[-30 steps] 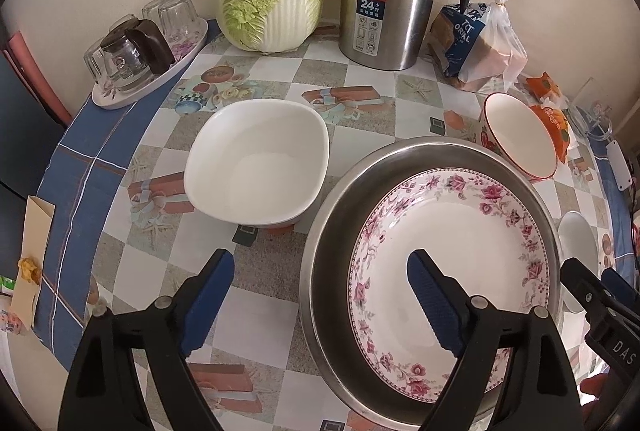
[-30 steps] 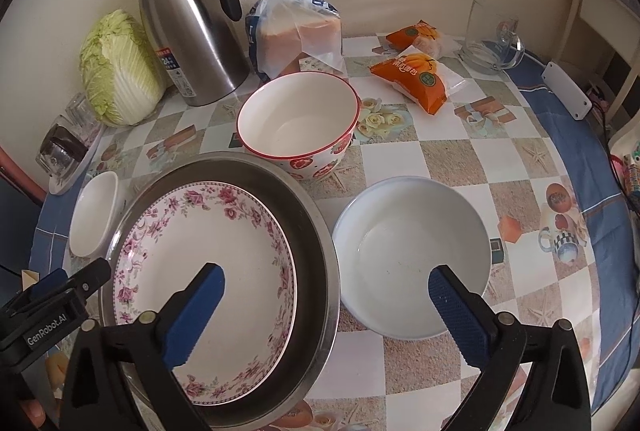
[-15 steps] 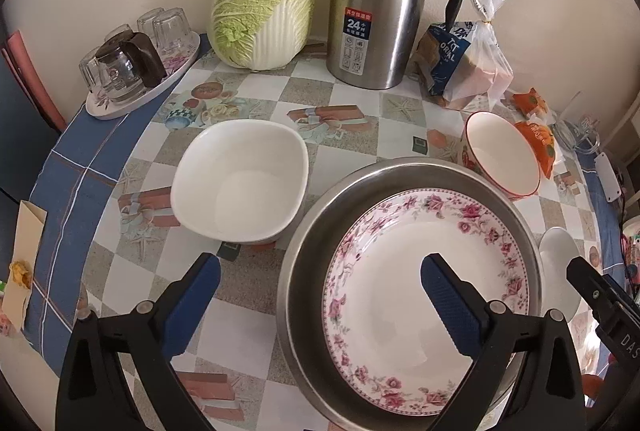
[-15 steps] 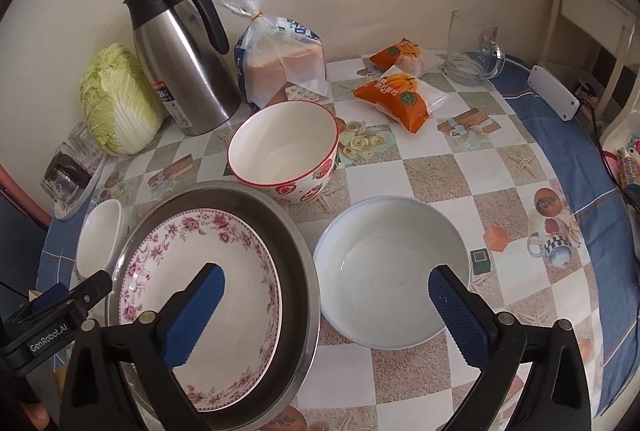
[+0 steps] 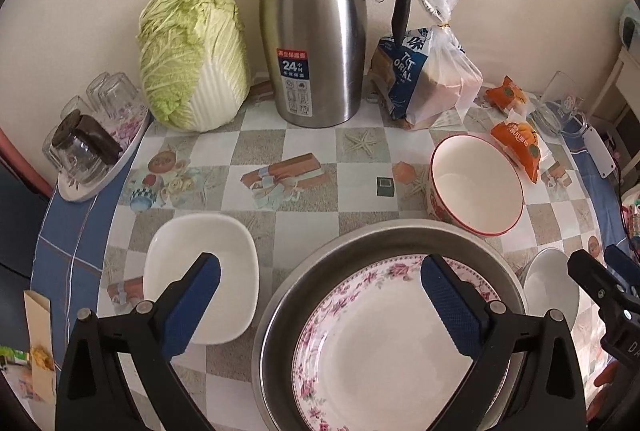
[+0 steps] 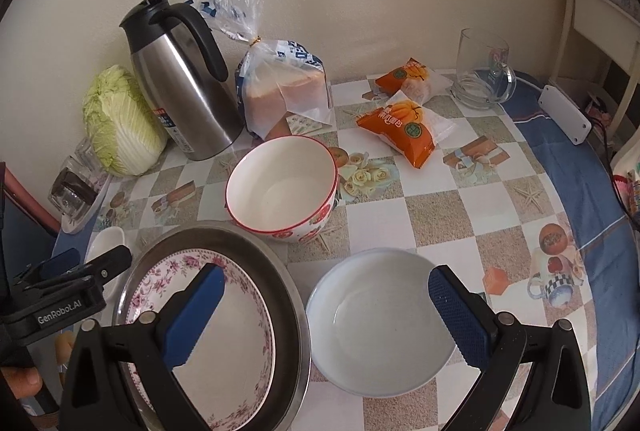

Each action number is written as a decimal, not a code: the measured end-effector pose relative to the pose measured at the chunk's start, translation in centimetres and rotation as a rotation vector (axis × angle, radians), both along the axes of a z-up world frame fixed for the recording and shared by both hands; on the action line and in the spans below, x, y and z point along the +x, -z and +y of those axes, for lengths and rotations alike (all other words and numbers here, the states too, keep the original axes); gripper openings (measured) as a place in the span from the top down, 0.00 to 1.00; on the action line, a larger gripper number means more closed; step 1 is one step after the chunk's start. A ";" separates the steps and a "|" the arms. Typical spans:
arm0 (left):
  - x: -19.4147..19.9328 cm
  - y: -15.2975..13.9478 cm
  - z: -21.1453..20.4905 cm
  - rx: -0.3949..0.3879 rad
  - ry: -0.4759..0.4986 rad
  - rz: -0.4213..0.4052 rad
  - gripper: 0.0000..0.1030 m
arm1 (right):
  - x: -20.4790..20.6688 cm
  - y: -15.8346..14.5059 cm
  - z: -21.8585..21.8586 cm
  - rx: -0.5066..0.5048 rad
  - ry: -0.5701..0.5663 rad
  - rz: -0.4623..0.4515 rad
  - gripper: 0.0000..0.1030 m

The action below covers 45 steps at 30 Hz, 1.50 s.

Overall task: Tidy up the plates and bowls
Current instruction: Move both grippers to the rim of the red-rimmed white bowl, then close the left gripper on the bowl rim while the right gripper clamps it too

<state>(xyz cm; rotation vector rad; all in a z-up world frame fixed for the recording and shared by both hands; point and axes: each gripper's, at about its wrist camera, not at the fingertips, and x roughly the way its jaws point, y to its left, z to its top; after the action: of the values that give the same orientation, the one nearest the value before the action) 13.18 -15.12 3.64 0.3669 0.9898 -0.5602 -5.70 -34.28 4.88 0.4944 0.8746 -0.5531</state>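
A pink-flowered plate (image 5: 380, 351) (image 6: 236, 363) lies inside a wide steel basin (image 5: 360, 235) (image 6: 272, 263). My left gripper (image 5: 320, 283) hangs open above them. Its left finger is over a white square bowl (image 5: 192, 243) and its right finger over the plate, with nothing between the pads. My right gripper (image 6: 326, 283) is open too, straddling the basin's rim and a round white bowl (image 6: 380, 319). A red-rimmed bowl (image 5: 476, 183) (image 6: 280, 187) stands behind the basin. Each view shows the other gripper at its edge: the left gripper (image 6: 68, 283) and the right gripper (image 5: 600, 271).
Along the wall stand a steel thermos jug (image 5: 316, 43), a cabbage (image 5: 192, 55) and a bagged loaf (image 5: 432, 83). A tray of glasses (image 5: 88, 147) sits far left. Orange snack packs (image 6: 404, 131) and a glass mug (image 6: 480, 71) lie at the right.
Both grippers have pulled back and risen, so more of the table and wall shows. The left jaws opened a little wider. The plate, basin and bowls have stayed in place.
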 end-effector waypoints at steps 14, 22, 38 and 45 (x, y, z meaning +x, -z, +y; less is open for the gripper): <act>4.5 -2.0 -4.9 -0.103 0.049 0.082 0.02 | 4.5 -2.4 -5.8 0.007 -0.031 0.018 0.00; 5.6 1.5 -7.7 -0.070 0.006 0.148 0.03 | 7.3 0.6 -7.3 0.039 -0.050 0.090 0.06; 4.1 8.3 -12.5 -0.039 0.121 0.316 0.80 | 10.6 6.9 -7.3 0.113 -0.117 0.171 0.84; 3.1 9.3 -13.9 0.006 0.155 0.316 0.89 | 11.1 8.6 -7.8 0.147 -0.120 0.199 0.89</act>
<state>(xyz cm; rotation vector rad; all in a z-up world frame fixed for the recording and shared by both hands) 16.29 -29.05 -5.67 0.3690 1.2731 -0.7719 5.44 -42.11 -3.70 0.5222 1.1329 -0.4340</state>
